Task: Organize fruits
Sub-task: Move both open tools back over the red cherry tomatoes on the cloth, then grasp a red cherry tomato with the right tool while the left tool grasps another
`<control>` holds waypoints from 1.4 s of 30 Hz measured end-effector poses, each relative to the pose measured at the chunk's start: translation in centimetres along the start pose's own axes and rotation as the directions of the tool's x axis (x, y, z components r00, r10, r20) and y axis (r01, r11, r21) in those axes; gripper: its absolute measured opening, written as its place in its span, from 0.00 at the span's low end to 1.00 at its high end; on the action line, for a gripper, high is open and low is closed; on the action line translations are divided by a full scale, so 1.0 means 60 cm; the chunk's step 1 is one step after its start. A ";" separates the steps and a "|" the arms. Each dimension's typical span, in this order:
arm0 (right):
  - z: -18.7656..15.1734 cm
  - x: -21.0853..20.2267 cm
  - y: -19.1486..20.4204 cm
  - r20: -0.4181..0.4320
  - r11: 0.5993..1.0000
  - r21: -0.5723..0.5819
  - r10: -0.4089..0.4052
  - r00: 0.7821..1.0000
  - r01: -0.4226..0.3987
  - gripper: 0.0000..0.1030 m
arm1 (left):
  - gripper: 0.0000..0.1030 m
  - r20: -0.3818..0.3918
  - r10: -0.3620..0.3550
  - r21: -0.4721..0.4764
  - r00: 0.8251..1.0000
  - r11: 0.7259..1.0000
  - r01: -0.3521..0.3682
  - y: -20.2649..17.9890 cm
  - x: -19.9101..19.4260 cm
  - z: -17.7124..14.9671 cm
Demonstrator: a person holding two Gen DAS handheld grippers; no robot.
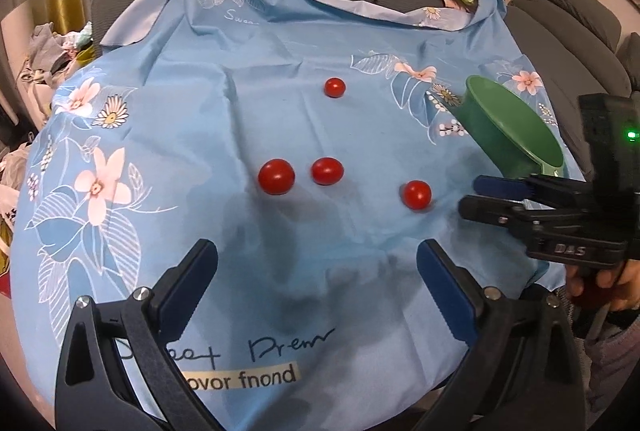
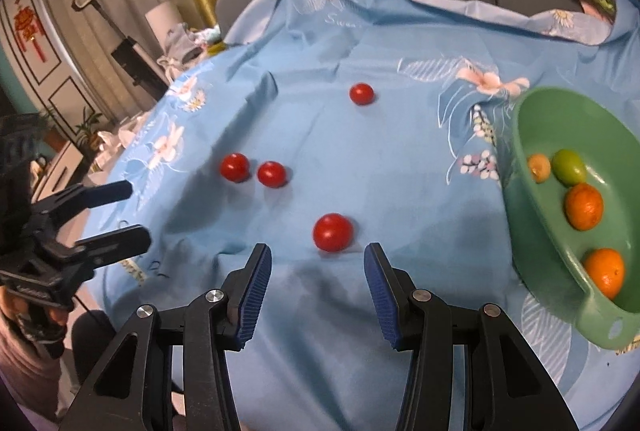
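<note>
Nearest, the left gripper (image 1: 318, 279) hangs over the blue flowered cloth (image 1: 224, 119) with its jaws wide apart and nothing between them. The right gripper (image 2: 318, 281) also stands apart and empty, its blue pads (image 2: 256, 287) just short of the nearest tomato (image 2: 333, 232), which lies on the cloth ahead of the gap. Farther out and to the left, two tomatoes (image 2: 235, 167) (image 2: 272, 173) sit close together. A fourth tomato (image 2: 361, 93) lies alone at the far side. At the right, a green basin (image 2: 532, 191) rests on the cloth, holding two oranges (image 2: 584, 206) (image 2: 605, 272), a green fruit (image 2: 569, 166) and a small yellowish one (image 2: 539, 168).
</note>
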State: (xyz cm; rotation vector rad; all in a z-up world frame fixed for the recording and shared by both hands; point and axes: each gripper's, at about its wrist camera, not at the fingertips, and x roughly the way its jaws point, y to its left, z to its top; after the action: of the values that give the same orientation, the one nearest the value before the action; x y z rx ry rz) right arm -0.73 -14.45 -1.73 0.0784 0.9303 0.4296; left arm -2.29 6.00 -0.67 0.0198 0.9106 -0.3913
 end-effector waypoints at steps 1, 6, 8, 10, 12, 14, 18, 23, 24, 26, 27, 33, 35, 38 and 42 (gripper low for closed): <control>0.001 0.005 -0.001 -0.007 1.000 0.000 -0.005 1.000 0.005 0.48 | 0.97 -0.005 -0.005 0.000 1.000 1.000 0.005 0.000 0.004 0.001; 0.013 0.042 -0.007 -0.044 1.000 -0.005 -0.002 0.999 0.002 0.48 | 0.95 -0.031 -0.027 -0.012 0.999 1.000 0.026 0.003 0.026 0.005; 0.016 0.058 -0.006 -0.053 1.000 -0.015 0.005 0.999 -0.006 0.48 | 0.94 -0.039 -0.031 -0.017 0.999 0.999 0.030 0.004 0.034 0.008; 0.020 0.070 -0.006 -0.063 1.000 -0.019 0.009 0.998 -0.010 0.48 | 0.94 -0.046 -0.035 -0.019 0.998 0.999 0.034 0.005 0.041 0.012; 0.023 0.081 -0.007 -0.070 1.000 -0.020 0.008 0.997 -0.010 0.48 | 0.94 -0.050 -0.038 -0.019 0.998 0.999 0.037 0.006 0.047 0.016; 0.024 0.089 -0.010 -0.075 1.000 -0.025 0.007 0.997 -0.009 0.45 | 0.94 -0.055 -0.038 -0.019 0.998 0.999 0.037 0.007 0.052 0.019; 0.023 0.098 -0.015 -0.081 0.999 -0.039 0.007 0.997 -0.011 0.33 | 0.90 -0.063 -0.047 -0.019 0.997 0.999 0.046 0.009 0.062 0.024; 0.022 0.098 -0.020 -0.056 0.999 -0.045 0.009 0.998 -0.012 0.31 | 0.82 -0.076 -0.068 -0.020 0.995 0.998 0.067 0.002 0.080 0.034; 0.023 0.097 -0.024 -0.049 0.999 -0.033 0.012 0.999 -0.013 0.31 | 0.81 -0.077 -0.077 -0.021 0.994 0.997 0.076 0.001 0.084 0.038; 0.024 0.089 -0.035 -0.035 1.000 -0.001 0.027 0.999 -0.027 0.31 | 0.79 -0.079 -0.087 -0.027 0.993 0.996 0.085 0.000 0.094 0.045; 0.025 0.085 -0.038 -0.029 1.000 0.003 0.027 0.999 -0.027 0.31 | 0.79 -0.083 -0.097 -0.031 0.992 0.995 0.095 0.000 0.101 0.049; 0.022 0.065 -0.045 0.001 0.999 0.018 0.047 0.999 -0.047 0.31 | 0.66 -0.119 -0.124 -0.036 0.985 0.992 0.120 -0.010 0.136 0.063; 0.022 0.061 -0.046 0.008 0.998 0.018 0.054 0.999 -0.054 0.31 | 0.64 -0.127 -0.117 -0.034 0.985 0.993 0.113 -0.014 0.147 0.067; 0.023 0.057 -0.045 0.019 0.998 0.014 0.064 0.998 -0.065 0.31 | 0.60 -0.137 -0.084 -0.026 0.987 0.996 0.081 -0.015 0.162 0.075; 0.023 0.057 -0.045 0.028 0.997 0.009 0.080 0.996 -0.080 0.31 | 0.49 -0.139 -0.036 -0.007 0.990 0.999 0.035 -0.014 0.177 0.083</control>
State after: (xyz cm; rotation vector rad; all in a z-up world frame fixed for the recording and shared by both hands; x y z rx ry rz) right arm 3.04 -15.41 -4.16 0.1306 0.9047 0.4970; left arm 7.07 0.90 -5.67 0.0268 1.0512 -0.4249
